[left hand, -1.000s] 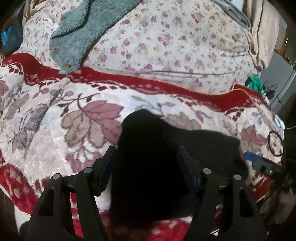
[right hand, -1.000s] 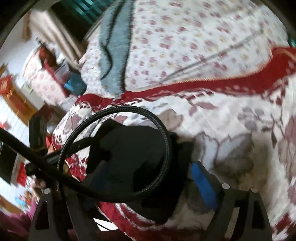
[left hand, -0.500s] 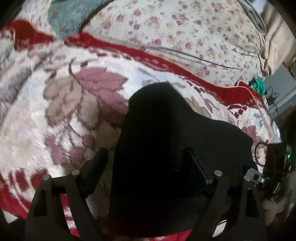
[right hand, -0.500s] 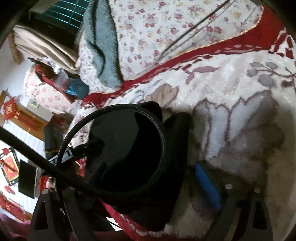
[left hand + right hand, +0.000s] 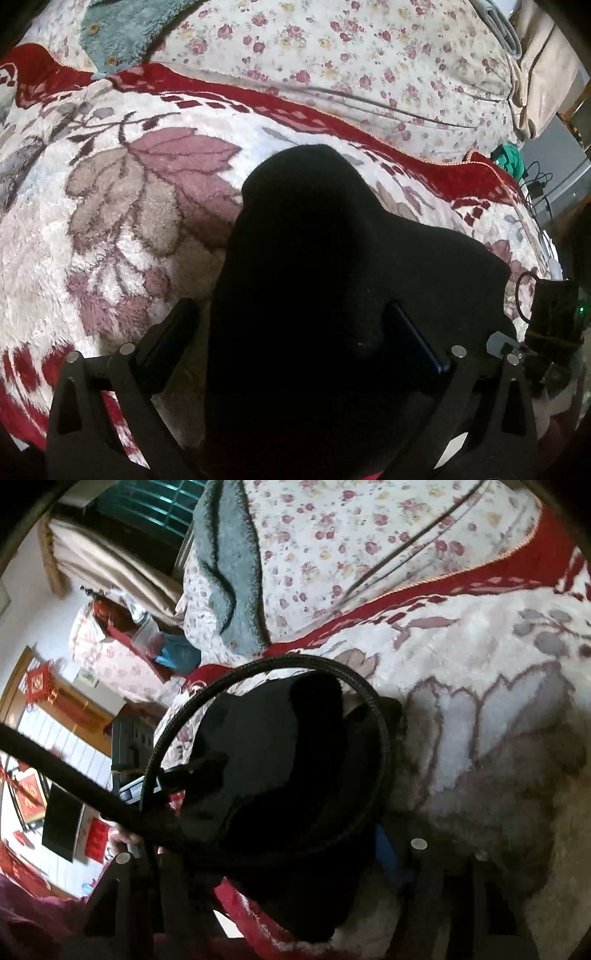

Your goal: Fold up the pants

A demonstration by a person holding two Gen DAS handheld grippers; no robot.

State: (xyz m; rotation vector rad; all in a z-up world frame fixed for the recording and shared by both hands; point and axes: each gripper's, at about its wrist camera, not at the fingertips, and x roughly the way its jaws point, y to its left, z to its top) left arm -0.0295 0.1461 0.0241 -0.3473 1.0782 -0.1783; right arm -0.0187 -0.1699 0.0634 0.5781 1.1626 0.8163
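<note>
The black pants (image 5: 314, 258) lie folded in a thick bundle on the red and white leaf-patterned blanket (image 5: 129, 229). My left gripper (image 5: 295, 332) is open with its fingers straddling the near end of the bundle; the right finger (image 5: 413, 332) presses against the cloth. In the right wrist view the pants (image 5: 280, 760) sit between the fingers of my right gripper (image 5: 258, 849), which is open; a black cable loop (image 5: 384, 738) crosses in front and hides part of them. The left finger is hidden behind cable and cloth.
A floral quilt (image 5: 369, 66) with a teal fleece garment (image 5: 122, 29) lies beyond the blanket. The other gripper's body (image 5: 554, 317) is at the right edge. The bed edge and room furniture (image 5: 74, 738) show at the left of the right wrist view.
Both grippers have moved closer over the pants, so the black bundle fills more of each view. The bundle has bulged upward between the left fingers.
</note>
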